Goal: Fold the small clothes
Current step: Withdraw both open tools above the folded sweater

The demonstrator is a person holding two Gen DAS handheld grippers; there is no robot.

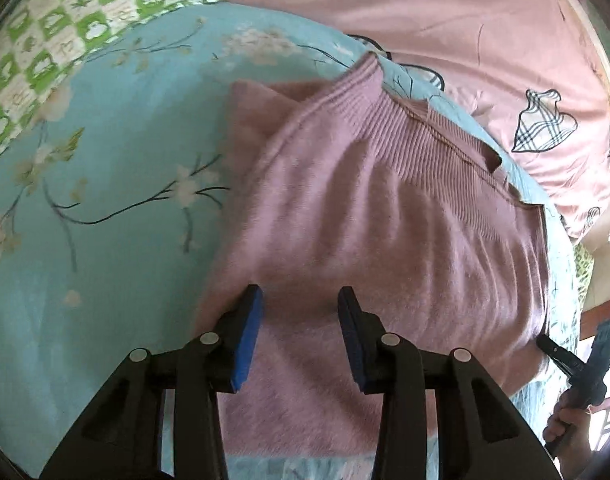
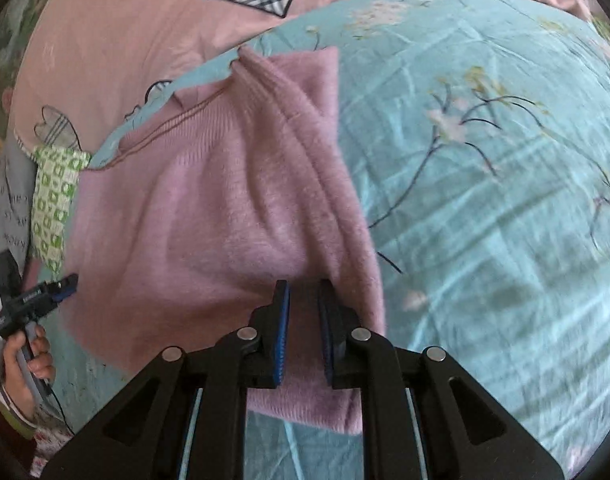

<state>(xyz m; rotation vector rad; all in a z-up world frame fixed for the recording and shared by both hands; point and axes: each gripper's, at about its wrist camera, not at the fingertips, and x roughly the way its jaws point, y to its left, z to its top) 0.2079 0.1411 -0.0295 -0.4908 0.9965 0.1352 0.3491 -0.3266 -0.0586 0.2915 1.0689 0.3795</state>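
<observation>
Fuzzy mauve knit sweater (image 1: 385,208) lies on the light-blue floral sheet (image 1: 105,208), one side already folded over the body. My left gripper (image 1: 301,312) hangs open above its near edge. My right gripper (image 2: 305,308) is nearly closed over the folded flap; grip unclear. More folds left.

Little text here can be read. In the right wrist view, the left gripper (image 2: 67,283) has a small white label with dark print on its black body, but it is too blurred to read. At the far left edge a grey fabric (image 2: 7,200) carries dark printed letters, approx. several short words in rows; they are cut by the picture edge and bent, so no word is sure. In the left wrist view no text, no. or brand is legible.
</observation>
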